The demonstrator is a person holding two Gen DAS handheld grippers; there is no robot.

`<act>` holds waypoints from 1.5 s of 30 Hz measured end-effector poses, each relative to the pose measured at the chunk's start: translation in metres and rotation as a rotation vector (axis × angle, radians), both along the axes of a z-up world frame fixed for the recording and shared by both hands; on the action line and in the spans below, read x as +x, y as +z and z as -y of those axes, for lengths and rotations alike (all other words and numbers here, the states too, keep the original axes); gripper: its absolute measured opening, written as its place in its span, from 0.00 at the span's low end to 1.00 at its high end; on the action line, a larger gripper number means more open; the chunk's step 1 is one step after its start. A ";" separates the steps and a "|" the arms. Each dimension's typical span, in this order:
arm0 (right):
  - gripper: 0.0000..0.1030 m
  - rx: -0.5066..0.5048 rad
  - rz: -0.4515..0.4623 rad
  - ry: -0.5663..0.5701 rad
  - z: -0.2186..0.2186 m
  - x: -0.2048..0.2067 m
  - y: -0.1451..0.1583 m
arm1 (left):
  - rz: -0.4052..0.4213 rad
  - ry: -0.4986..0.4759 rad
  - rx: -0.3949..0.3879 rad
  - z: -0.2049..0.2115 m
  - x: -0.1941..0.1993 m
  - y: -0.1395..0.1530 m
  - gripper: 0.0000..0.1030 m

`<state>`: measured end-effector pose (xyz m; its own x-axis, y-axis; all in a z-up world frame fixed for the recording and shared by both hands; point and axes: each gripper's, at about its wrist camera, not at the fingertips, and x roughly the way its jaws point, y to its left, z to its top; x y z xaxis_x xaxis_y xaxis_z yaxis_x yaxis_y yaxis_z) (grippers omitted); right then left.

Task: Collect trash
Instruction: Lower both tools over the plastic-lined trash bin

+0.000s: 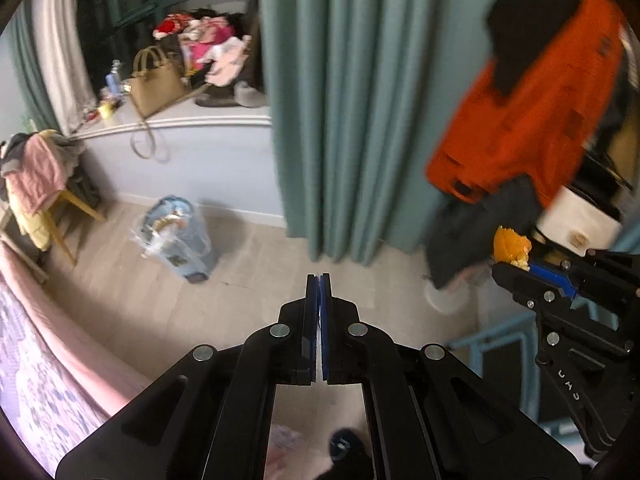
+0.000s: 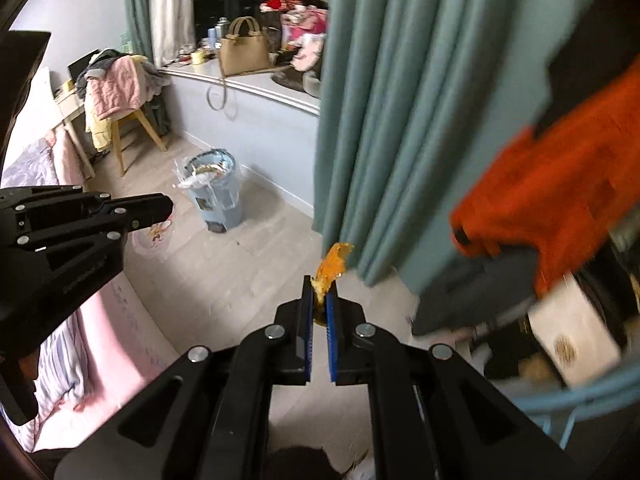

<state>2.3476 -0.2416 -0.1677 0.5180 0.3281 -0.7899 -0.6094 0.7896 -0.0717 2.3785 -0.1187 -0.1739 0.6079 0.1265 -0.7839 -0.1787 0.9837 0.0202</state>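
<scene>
Between right gripper (image 2: pixel 319 294) pads: orange peel (image 2: pixel 330 268), clamped. Left gripper (image 1: pixel 319 280) closed, empty. Transport step; next, release over lined bin (image 2: pixel 214 192).

Colours only, both wrist views:
- left gripper (image 1: pixel 319 280): black frame, blue pads, silver rivets.
- right gripper (image 2: pixel 320 286): same black/blue; clamped orange peel (image 2: pixel 330 268) is orange with a pale yellow inner side.
- curtain (image 1: pixel 340 100), centre frame: teal green. Sheer curtain (image 1: pixel 60 60), upper left: off-white.
- trash bin (image 2: pixel 218 192), centre left: light blue, clear plastic liner.
- handbag (image 2: pixel 244 50), top centre: tan.
- jacket (image 2: pixel 560 200), right: bright orange over dark grey cloth.
- floor (image 1: pixel 248 280): pale beige wood grain.
- bedding (image 1: pixel 48 340), lower left: pink with a blue-grey floral print.
- chair (image 2: pixel 136 128), left: yellow wood legs; pink quilted garment (image 2: pixel 114 88) draped on it.
- wall (image 1: pixel 208 168): pale lavender-grey.
</scene>
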 end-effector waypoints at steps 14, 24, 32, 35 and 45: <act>0.07 0.035 -0.039 0.477 -0.162 0.182 -0.012 | -0.003 0.388 -0.046 -0.148 0.135 -0.009 0.00; 0.07 0.028 -0.087 0.735 -0.278 0.250 -0.029 | -0.007 0.591 0.032 -0.240 0.167 -0.007 0.00; 0.07 -0.053 -0.102 0.764 -0.409 0.288 -0.068 | -0.041 0.619 -0.031 -0.375 0.199 -0.068 0.00; 0.07 -0.078 -0.134 0.752 -0.460 0.302 -0.087 | -0.081 0.593 -0.028 -0.429 0.214 -0.093 0.00; 0.07 -0.171 -0.182 0.734 -0.573 0.336 -0.162 | -0.218 0.371 -0.046 -0.518 0.270 -0.184 0.00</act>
